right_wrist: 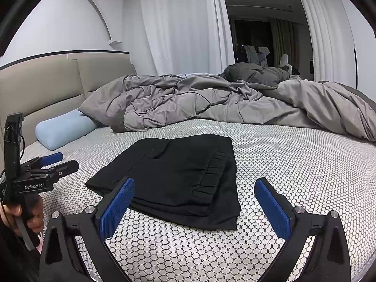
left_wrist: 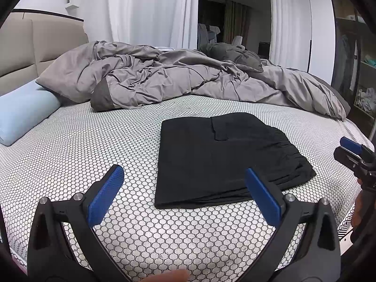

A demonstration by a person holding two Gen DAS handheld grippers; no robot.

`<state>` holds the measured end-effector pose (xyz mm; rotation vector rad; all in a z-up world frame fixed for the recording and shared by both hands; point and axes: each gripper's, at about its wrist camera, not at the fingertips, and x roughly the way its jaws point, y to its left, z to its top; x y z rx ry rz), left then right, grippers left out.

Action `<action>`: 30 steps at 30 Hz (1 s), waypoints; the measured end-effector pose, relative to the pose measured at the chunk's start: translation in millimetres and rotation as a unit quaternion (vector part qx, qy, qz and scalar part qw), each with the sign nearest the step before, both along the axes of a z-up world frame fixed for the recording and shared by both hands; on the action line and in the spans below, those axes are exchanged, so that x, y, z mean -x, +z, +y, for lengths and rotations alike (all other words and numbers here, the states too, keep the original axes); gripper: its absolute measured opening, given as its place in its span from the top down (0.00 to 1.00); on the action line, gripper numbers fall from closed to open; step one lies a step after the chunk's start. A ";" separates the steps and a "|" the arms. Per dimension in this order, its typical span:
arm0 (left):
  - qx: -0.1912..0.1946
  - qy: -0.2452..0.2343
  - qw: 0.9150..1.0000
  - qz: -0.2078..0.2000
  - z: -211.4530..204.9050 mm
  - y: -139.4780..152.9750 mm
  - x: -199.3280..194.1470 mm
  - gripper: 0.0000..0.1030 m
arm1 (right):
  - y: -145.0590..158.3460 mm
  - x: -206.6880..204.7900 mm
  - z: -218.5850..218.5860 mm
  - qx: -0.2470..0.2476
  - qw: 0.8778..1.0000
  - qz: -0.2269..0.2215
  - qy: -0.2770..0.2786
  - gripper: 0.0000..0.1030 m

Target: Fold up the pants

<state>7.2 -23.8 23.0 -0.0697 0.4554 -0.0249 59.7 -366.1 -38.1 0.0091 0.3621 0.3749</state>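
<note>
Left-wrist view shows one folded black pants (left_wrist: 221, 159) at twelve o'clock on the bed (left_wrist: 94, 141), one blue pillow (left_wrist: 23, 115) at ten, one grey duvet (left_wrist: 178, 80) beyond, and two grippers, left (left_wrist: 184, 178) and right (right_wrist: 194, 189), both spread wide, holding nothing.

- Bare bed (left_wrist: 94, 145) sheet lies open left of and in front of the pants (left_wrist: 218, 159).
- Crumpled duvet (left_wrist: 178, 80) blocks the far side.
- Blue pillow (left_wrist: 23, 112) occupies the left corner by the headboard (right_wrist: 47, 87).
- Both tongs, left (left_wrist: 185, 183) and right (right_wrist: 195, 192), hang spread above the sheet, clear of the pants.
</note>
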 end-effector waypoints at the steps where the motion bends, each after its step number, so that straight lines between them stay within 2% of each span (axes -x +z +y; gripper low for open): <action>1: 0.000 0.000 1.000 0.000 0.1 0.0 -0.1 0.01 | -0.1 0.0 0.8 0.000 1.000 0.000 0.000 0.00; 30: -0.001 0.001 1.000 -0.002 -3.3 4.2 1.8 0.01 | 0.2 0.0 -0.1 0.001 1.000 0.000 0.001 0.00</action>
